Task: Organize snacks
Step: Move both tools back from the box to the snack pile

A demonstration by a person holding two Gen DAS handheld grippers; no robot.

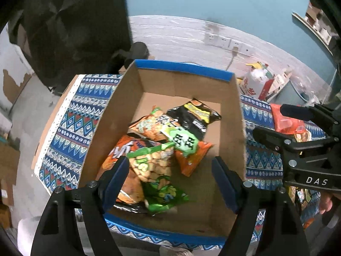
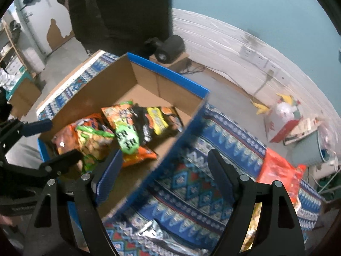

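Now the left gripper (image 1: 170, 170) is seen hanging over the near half of the cardboard box (image 1: 238, 115), jaws spread wide and nothing pinched between the blue pads (image 1: 116, 180). Inside the box a heap of snack bags is piled: a green-topped bag of small crackers (image 1: 152, 166) lies nearest the gripper, at about 6 o'clock in the box, with an orange chip bag (image 1: 119, 149) tucked under it at 8 o'clock. A green-and-orange packet (image 1: 170, 132) is laid across the middle, and a black bag with a yellow label (image 1: 192, 115) is found toward 1 o'clock. The far end of the box floor, at 12 o'clock, is bare cardboard.

The box is set on a blue patterned tablecloth (image 1: 74, 115). At 3 o'clock in the left wrist view the right gripper (image 1: 268, 121) is spotted beside the box, above a red-orange packet (image 1: 287, 121) lying on the cloth.

From the right wrist view, that right gripper (image 2: 164, 168) is shown released too, jaws parted over the blue-edged wall of the box, with nothing gripped. More packets are glimpsed on the cloth at 6 o'clock, a silvery one (image 2: 149, 232) among them, though blurred. The left gripper (image 2: 57, 140) is seen at 9 o'clock.
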